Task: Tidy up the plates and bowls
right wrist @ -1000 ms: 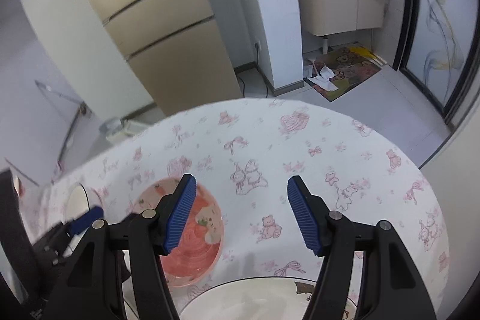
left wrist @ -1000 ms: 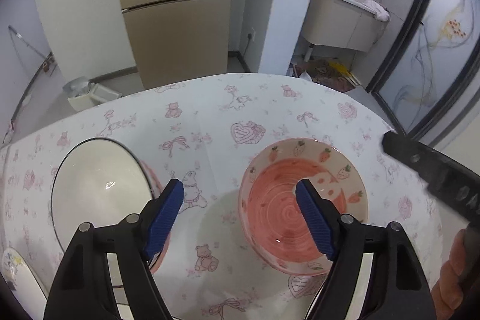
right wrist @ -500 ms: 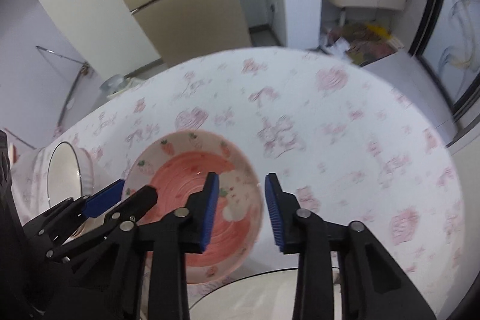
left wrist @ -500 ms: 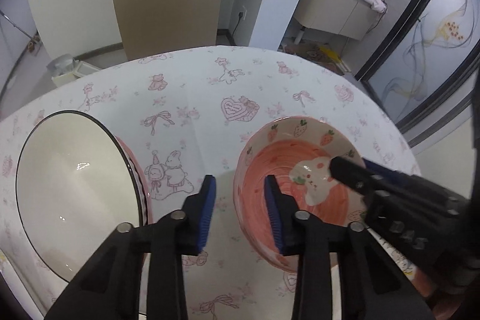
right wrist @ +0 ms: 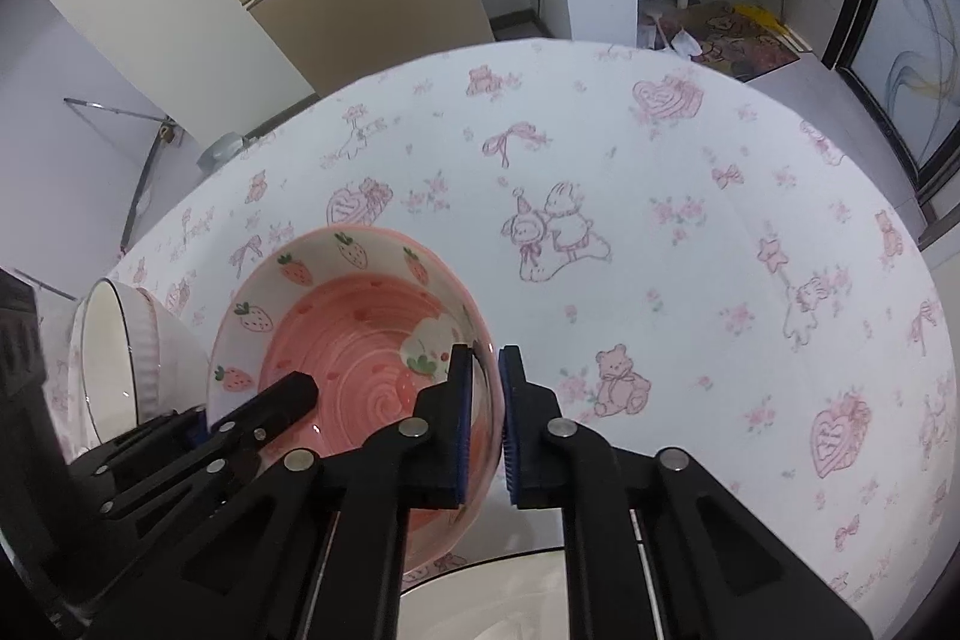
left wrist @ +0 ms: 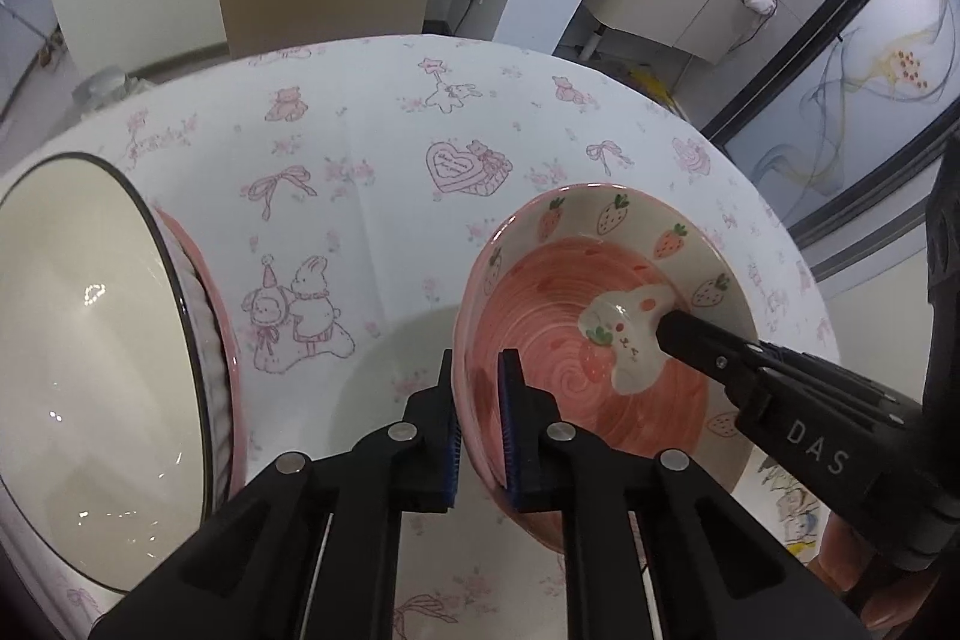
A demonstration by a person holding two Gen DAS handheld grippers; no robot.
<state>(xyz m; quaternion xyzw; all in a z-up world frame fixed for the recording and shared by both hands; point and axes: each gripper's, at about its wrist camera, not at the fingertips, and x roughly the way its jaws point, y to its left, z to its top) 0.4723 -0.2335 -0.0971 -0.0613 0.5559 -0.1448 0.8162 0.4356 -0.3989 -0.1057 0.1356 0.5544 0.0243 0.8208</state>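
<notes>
Over bowl, steeply down-tilted tongs

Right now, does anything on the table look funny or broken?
Nothing looks broken or spilled. The only unusual thing: both grippers pinch the strawberry bowl at once, the left gripper on one side of its rim, the right gripper on the other. The white bowl sits beside it.
</notes>
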